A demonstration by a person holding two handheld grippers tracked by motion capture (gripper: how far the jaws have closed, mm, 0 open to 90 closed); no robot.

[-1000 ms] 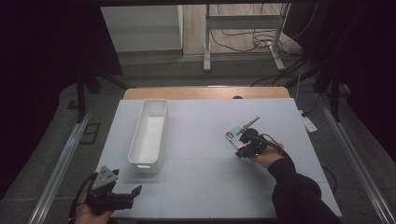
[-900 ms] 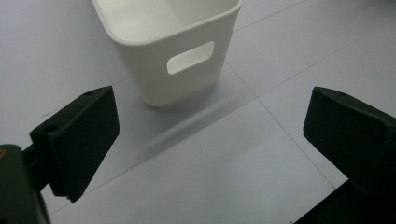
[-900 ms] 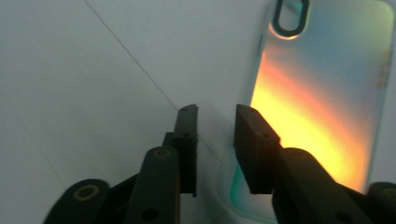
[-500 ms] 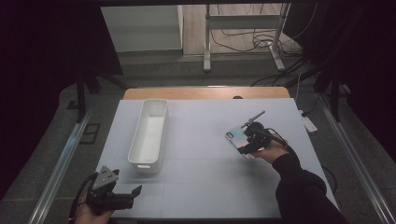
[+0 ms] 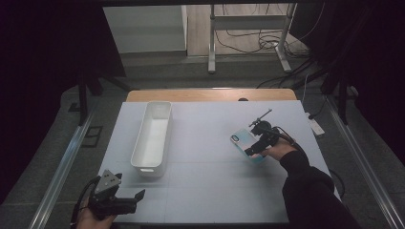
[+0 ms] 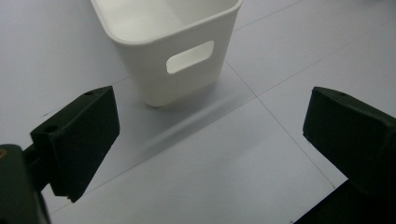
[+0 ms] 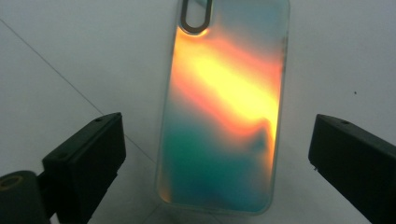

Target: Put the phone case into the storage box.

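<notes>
An iridescent phone case (image 7: pixel 224 102) lies flat on the white table, camera cut-out pointing away from me; in the high view the case (image 5: pixel 241 140) sits right of centre. My right gripper (image 7: pixel 217 161) hovers over it, open, with a jaw to either side and nothing held; in the high view that gripper (image 5: pixel 260 139) covers part of the case. The left gripper (image 5: pixel 125 200) rests near the table's front left corner, open and empty. A long white bin (image 5: pixel 154 135) stands left of centre; its handled end (image 6: pixel 189 58) shows just beyond the left gripper's (image 6: pixel 210 140) jaws.
The white table (image 5: pixel 205 181) has a wooden strip (image 5: pixel 210 95) along its far edge. A metal stand and cables (image 5: pixel 248 43) are on the floor behind. A white power strip (image 5: pixel 315 125) lies off the right edge. Dark curtains flank both sides.
My right gripper has shifted slightly right and toward the near side, settling over the phone case. The left gripper has stayed put.
</notes>
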